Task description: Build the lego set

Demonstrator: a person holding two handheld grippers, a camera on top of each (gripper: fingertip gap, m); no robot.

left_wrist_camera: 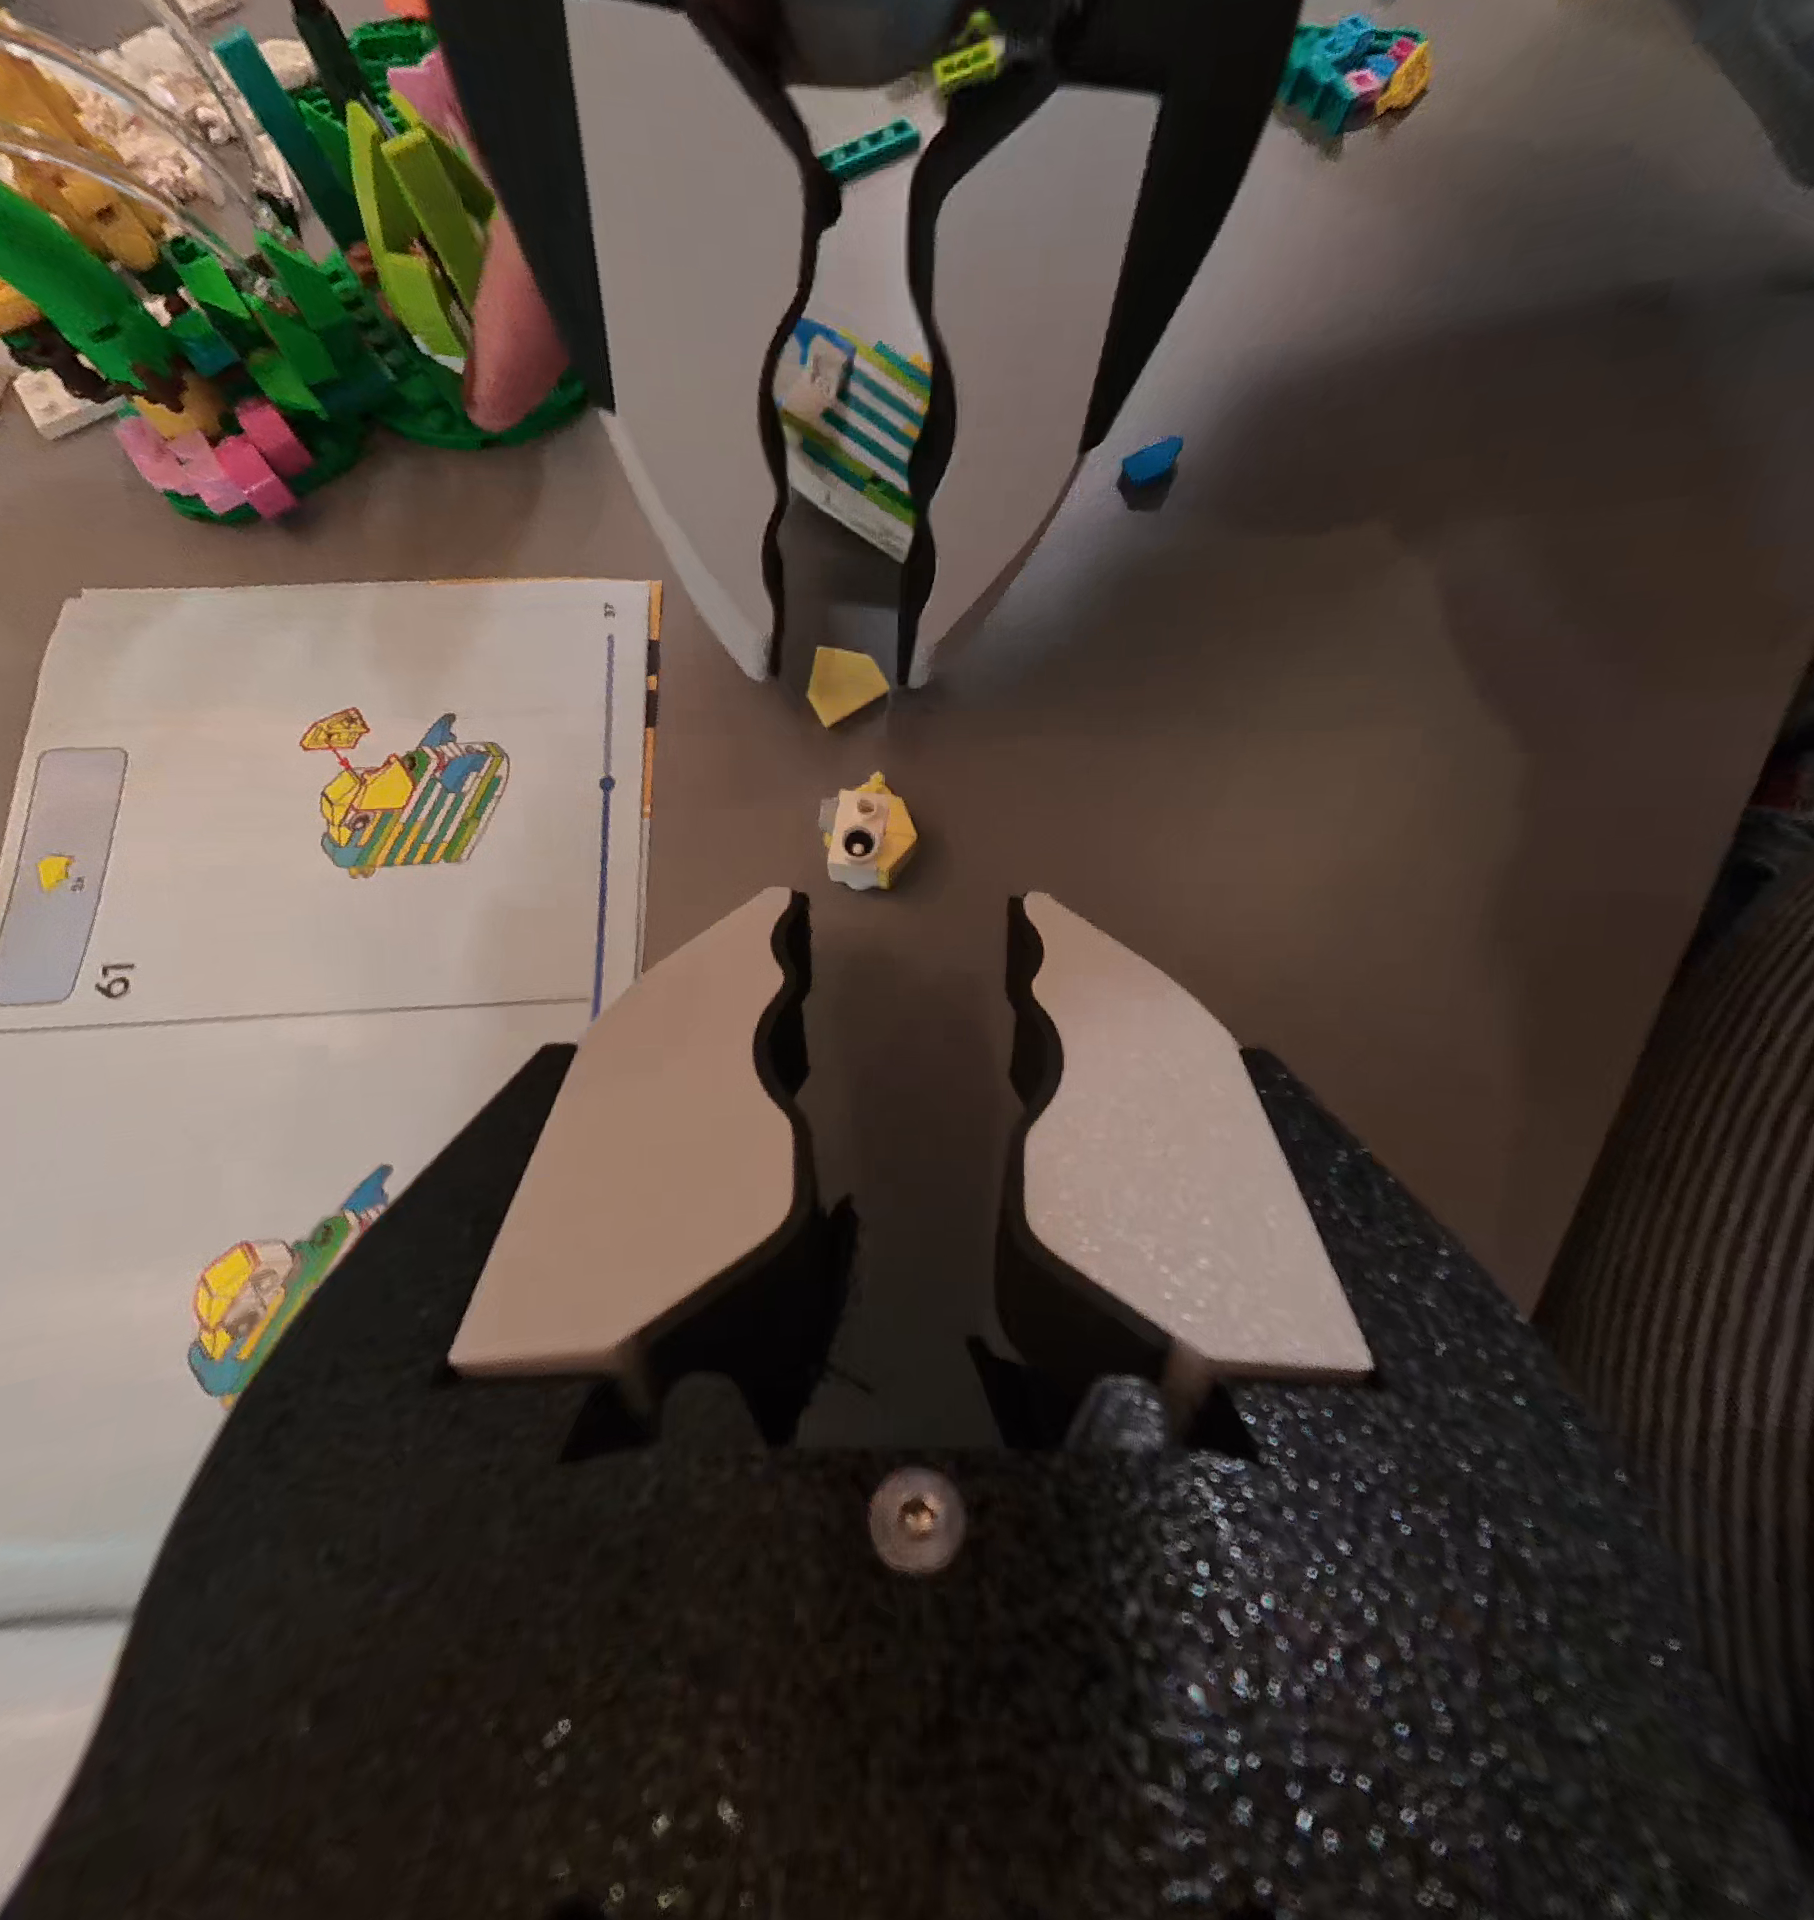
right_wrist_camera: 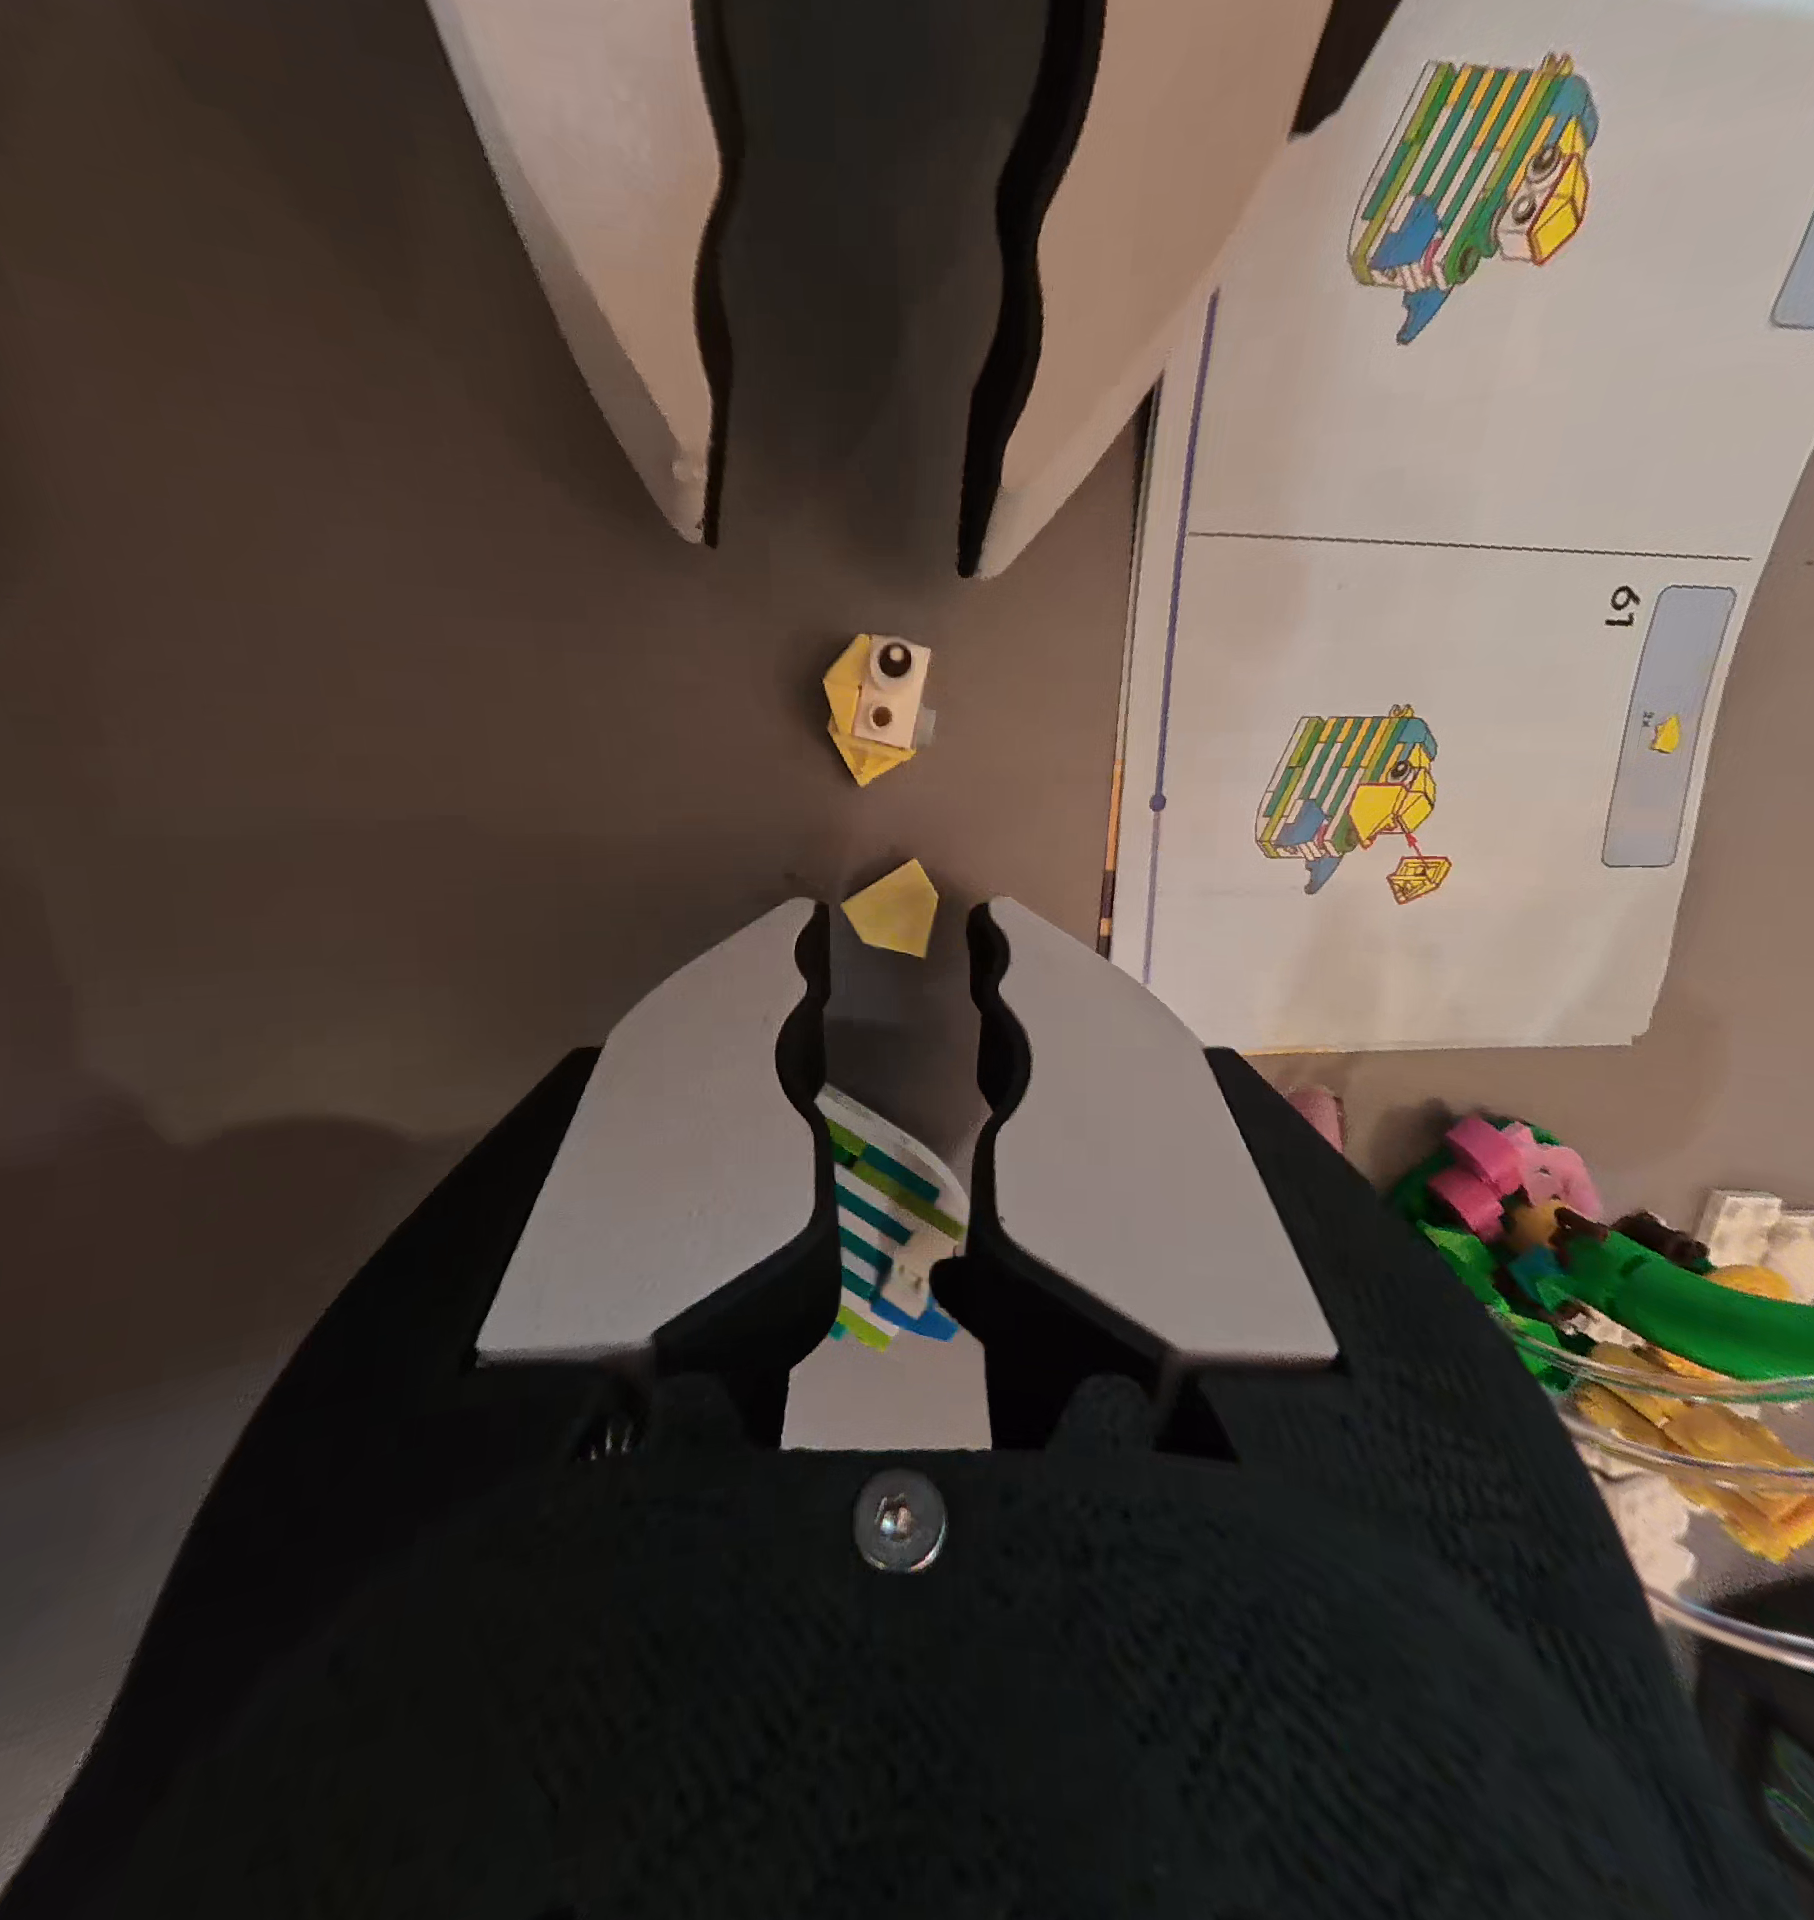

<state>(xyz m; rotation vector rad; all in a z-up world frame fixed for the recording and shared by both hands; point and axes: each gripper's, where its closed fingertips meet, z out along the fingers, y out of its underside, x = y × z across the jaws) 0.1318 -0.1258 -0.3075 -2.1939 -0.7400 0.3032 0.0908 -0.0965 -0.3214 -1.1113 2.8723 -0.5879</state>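
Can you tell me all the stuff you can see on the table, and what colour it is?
loose wedge piece: one, yellow, on the table at the right gripper's fingertips
small head assembly: one, yellow and white, between both grippers
striped body: one, white, teal, lime, below the right gripper's fingers
instruction booklet: one, white, open
plant models: green, pink, yellow, far corner
blue piece: one, lying alone
table: grey-brown
left gripper: open, empty
right gripper: open
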